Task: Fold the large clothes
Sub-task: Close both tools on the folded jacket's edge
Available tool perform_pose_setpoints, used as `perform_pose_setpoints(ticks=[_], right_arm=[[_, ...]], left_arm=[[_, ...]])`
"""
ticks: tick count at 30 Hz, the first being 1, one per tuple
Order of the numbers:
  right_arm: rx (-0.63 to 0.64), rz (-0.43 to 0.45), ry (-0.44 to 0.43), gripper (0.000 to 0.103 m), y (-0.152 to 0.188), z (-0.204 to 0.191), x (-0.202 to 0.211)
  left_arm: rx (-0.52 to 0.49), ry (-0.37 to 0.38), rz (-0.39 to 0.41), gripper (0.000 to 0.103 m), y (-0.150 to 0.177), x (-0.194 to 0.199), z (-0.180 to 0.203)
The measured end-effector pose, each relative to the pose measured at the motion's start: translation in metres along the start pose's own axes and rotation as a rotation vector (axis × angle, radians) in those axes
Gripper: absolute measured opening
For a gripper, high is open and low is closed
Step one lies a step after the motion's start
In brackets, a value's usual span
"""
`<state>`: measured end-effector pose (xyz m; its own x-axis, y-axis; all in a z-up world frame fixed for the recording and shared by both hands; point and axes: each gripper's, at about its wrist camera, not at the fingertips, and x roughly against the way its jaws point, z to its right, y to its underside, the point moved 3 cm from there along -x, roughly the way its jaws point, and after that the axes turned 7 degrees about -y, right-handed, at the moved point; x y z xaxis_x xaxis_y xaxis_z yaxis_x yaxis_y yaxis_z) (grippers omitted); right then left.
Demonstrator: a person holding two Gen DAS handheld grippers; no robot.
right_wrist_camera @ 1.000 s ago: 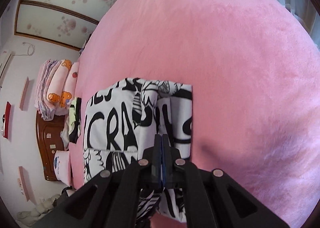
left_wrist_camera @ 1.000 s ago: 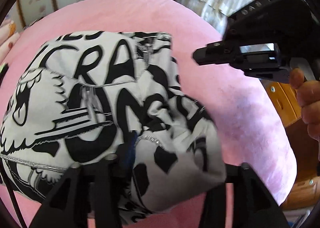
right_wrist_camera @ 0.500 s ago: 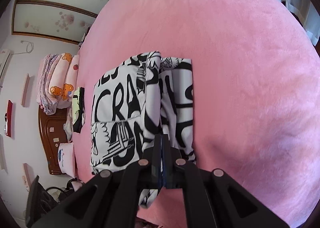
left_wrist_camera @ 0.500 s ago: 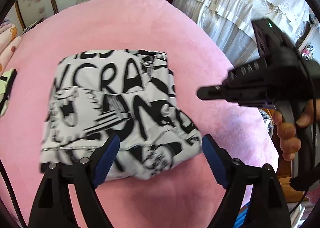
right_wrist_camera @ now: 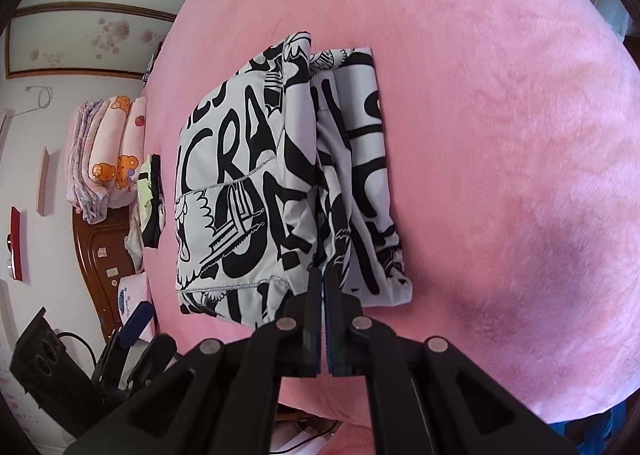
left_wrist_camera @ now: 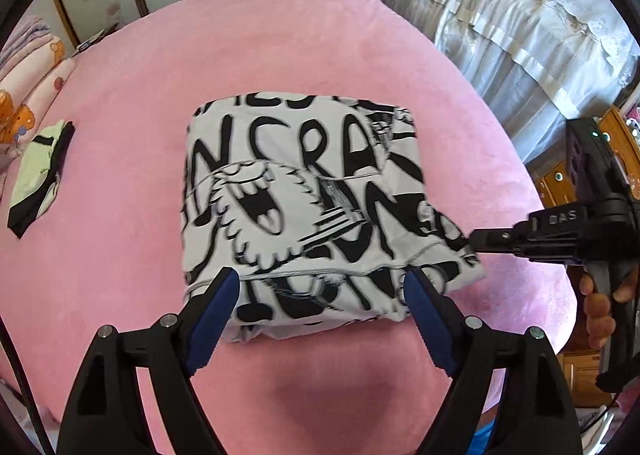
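A white garment with black graffiti print [left_wrist_camera: 304, 207] lies folded into a thick rectangle on the pink blanket [left_wrist_camera: 120, 247]. My left gripper [left_wrist_camera: 320, 291] is open and empty, its blue-padded fingers [left_wrist_camera: 218, 305] spread over the garment's near edge. My right gripper [right_wrist_camera: 322, 279] is shut, its tips at the near edge of the garment [right_wrist_camera: 248, 191]; whether it pinches cloth I cannot tell. In the left wrist view the right gripper [left_wrist_camera: 476, 243] reaches in from the right and touches the garment's right corner.
A small green and black folded cloth [left_wrist_camera: 38, 175] lies at the blanket's left edge. Stacked patterned quilts [right_wrist_camera: 104, 151] sit beyond it. A bed with a cream frilled cover [left_wrist_camera: 512, 19] stands at the right. Wooden furniture [right_wrist_camera: 102, 251] is beside the blanket.
My left gripper let go of the garment, opened and pulled back. The lifted fold dropped flat onto the stack. My right gripper stayed shut and moved down to the garment's corner.
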<state>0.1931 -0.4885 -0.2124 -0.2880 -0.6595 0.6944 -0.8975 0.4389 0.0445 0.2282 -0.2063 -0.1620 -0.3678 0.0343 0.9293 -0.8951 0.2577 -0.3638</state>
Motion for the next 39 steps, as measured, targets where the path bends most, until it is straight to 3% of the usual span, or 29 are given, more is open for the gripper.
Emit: perform_pose_setpoints(ticks=[3,7,11,17,23,30,34,39], right_arm=[[-0.031,-0.007,-0.028,0.006,0.004,-0.001,-0.002],[-0.051,-0.001,-0.045,0.042,0.008,-0.007,-0.005],[-0.035,-0.013,0.007,0.048,0.009,-0.015,-0.012],[-0.030,-0.026,0.092,0.056,0.010,-0.017,-0.025],[-0.008,-0.041,0.194,0.056,0.011,-0.011,-0.037],[-0.011,-0.055,0.249,0.056,0.008,-0.005,-0.047],[-0.009,-0.045,0.296,0.071,0.006,-0.002,-0.047],[-0.031,-0.073,0.280,0.071,0.007,0.006,-0.054]], left_arm=[[0.022,-0.048,-0.050,0.083,0.006,-0.008,-0.022],[0.067,-0.042,-0.114,0.083,0.013,-0.022,-0.047],[0.120,-0.069,-0.168,0.083,0.019,-0.034,-0.071],[0.214,-0.027,-0.233,0.083,0.025,-0.051,-0.097],[0.328,0.094,-0.280,0.083,0.029,-0.071,-0.118],[0.441,0.252,-0.340,0.083,0.037,-0.091,-0.128],[0.505,0.331,-0.376,0.083,0.044,-0.102,-0.131],[0.601,0.429,-0.425,0.085,0.057,-0.118,-0.134]])
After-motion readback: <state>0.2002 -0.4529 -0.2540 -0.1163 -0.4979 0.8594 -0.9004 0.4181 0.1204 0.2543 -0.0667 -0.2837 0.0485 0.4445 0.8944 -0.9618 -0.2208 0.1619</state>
